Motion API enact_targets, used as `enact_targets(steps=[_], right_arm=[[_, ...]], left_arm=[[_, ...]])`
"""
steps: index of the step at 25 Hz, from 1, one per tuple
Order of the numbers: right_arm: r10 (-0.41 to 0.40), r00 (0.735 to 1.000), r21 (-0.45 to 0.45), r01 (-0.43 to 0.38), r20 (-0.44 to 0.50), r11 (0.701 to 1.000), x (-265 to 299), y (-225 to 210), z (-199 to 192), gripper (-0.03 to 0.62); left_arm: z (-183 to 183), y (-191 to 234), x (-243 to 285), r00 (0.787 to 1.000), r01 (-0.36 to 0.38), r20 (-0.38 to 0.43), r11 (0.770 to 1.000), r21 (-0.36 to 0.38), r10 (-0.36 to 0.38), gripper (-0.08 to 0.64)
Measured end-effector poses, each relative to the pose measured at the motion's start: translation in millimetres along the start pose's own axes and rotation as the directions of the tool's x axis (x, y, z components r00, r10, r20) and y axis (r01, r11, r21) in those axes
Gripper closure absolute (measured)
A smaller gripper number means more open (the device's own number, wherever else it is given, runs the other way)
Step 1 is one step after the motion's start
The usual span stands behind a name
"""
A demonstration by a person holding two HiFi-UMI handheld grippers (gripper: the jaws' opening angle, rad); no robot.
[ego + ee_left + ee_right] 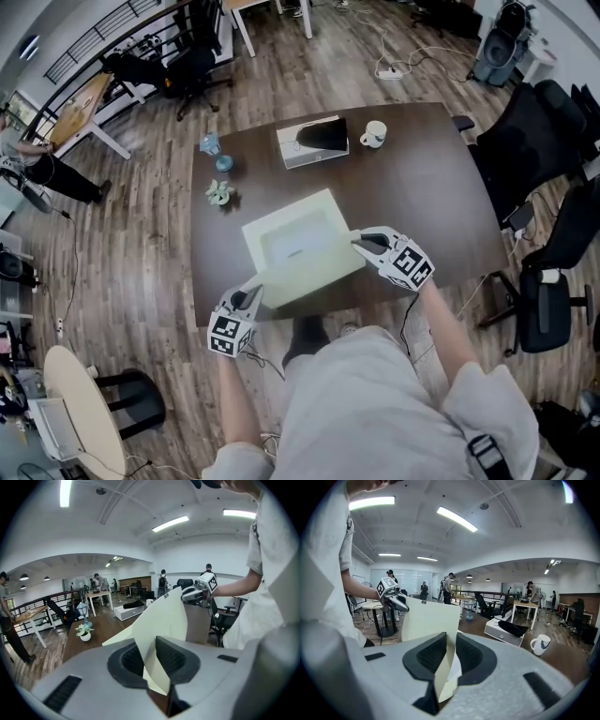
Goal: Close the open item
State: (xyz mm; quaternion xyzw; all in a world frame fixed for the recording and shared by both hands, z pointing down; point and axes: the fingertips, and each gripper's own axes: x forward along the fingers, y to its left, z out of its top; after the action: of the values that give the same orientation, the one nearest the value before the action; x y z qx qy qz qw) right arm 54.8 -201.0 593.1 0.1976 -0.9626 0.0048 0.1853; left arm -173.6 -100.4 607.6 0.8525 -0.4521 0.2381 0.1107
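1. At a dark wooden table point(422, 206) in an open-plan office, we stand at the near edge over a pale yellow-green box point(281, 220), which sits open on the tabletop just in front of us
2. The box's lid point(314, 277), a flat cream panel, is raised along the side nearest us, and we hold it by its two free corners
3. Our left gripper point(255, 287) is clamped on the lid's left corner; its own view shows the thin panel pinched between the two dark pads, with the jaws nearly together
4. Our right gripper point(362, 243) is clamped on the opposite corner, and there too the panel's edge is squeezed between the pads
5. Each gripper view looks along the panel to the other gripper at its far end, marker cube on top
6. Beyond the box and well apart from it, a white case point(305, 148) with a dark item lying on it stands near the far edge, with a white mug point(373, 134) just to its right
7. A small potted plant point(218, 193) and a blue ornament point(214, 148) stand toward the table's left side
8. Black office chairs point(544, 131) stand off the table's right side
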Motion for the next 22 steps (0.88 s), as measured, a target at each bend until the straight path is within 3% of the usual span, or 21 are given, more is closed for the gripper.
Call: enact_targets(steps=[14,22], right_arm=[[0.004,1.000,0.024,-0.003,-0.015,1.000,43.0,-39.7,0.9,0.518],[-0.007,0.999,0.051,0.009,-0.031,0.999,64.1,-61.5,-3.7,0.517]], left_arm=[[7.6,51.2,34.8,0.999,-0.052,-0.012,0.998,-0.044,0.052,0.508],[9.7,74.5,56.4,0.999,-0.039,-0.025,0.997,-0.066,0.038,0.505]])
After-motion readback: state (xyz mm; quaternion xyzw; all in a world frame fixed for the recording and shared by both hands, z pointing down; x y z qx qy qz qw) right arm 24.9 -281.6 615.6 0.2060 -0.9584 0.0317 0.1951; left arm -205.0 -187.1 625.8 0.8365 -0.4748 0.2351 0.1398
